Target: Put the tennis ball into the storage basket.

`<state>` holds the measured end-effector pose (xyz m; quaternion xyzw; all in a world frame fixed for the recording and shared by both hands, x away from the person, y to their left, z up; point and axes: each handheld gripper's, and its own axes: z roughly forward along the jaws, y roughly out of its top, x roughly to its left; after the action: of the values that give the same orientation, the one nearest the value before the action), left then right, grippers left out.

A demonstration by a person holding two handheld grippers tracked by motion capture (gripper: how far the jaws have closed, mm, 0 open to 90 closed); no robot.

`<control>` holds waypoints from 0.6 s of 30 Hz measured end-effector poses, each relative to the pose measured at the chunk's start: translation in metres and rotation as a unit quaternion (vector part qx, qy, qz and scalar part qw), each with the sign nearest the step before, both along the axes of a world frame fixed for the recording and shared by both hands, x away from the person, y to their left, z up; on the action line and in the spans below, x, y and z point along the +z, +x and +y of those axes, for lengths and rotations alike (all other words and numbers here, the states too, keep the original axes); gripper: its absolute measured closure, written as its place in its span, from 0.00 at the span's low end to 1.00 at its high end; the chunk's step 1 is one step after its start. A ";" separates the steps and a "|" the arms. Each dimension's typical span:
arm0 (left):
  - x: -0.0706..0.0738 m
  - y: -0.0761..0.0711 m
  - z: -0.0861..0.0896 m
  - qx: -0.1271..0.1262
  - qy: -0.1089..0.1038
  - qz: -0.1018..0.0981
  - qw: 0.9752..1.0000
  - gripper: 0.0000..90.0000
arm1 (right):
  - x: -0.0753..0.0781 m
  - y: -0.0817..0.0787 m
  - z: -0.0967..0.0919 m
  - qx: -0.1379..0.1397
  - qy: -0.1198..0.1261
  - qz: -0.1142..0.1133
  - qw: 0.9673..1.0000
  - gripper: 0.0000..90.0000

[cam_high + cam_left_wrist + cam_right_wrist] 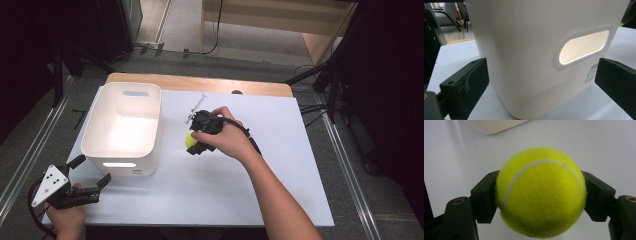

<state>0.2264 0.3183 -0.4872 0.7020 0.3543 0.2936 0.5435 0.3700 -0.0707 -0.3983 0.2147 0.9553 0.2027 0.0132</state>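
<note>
Between right gripper (pixel 540 197) jaws: tennis ball (pixel 541 195), pinched across its middle, above table (pixel 280 165), right of white bin (pixel 122 127). Light, fuzzy, springy; likely grips well. Left gripper (pixel 90 175) spread, facing bin.

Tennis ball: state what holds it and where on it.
The right hand-held gripper clamps the tennis ball across its middle, one jaw on each side. The left hand-held gripper holds nothing.

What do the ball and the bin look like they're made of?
Ball: fuzzy yellow felt with a white seam, probably a rubber-cored tennis ball. Bin: smooth white plastic by the look, matte, with rounded moulded corners and a cut-out handle.
</note>
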 end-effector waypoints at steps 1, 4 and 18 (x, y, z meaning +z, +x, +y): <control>0.000 0.000 0.000 0.000 0.000 0.000 1.000 0.00 | 0.001 0.000 0.001 0.000 0.001 0.001 1.000 0.26; 0.000 0.000 0.000 0.000 0.000 0.000 1.000 0.00 | 0.004 0.000 0.003 0.002 0.003 0.001 1.000 0.26; 0.000 0.000 0.000 -0.001 -0.001 0.000 1.000 0.00 | 0.015 0.001 0.012 0.013 0.009 -0.003 1.000 0.26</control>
<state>0.2267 0.3184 -0.4873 0.7015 0.3540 0.2932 0.5446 0.3712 -0.0585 -0.3828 0.2015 0.9562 0.2118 0.0113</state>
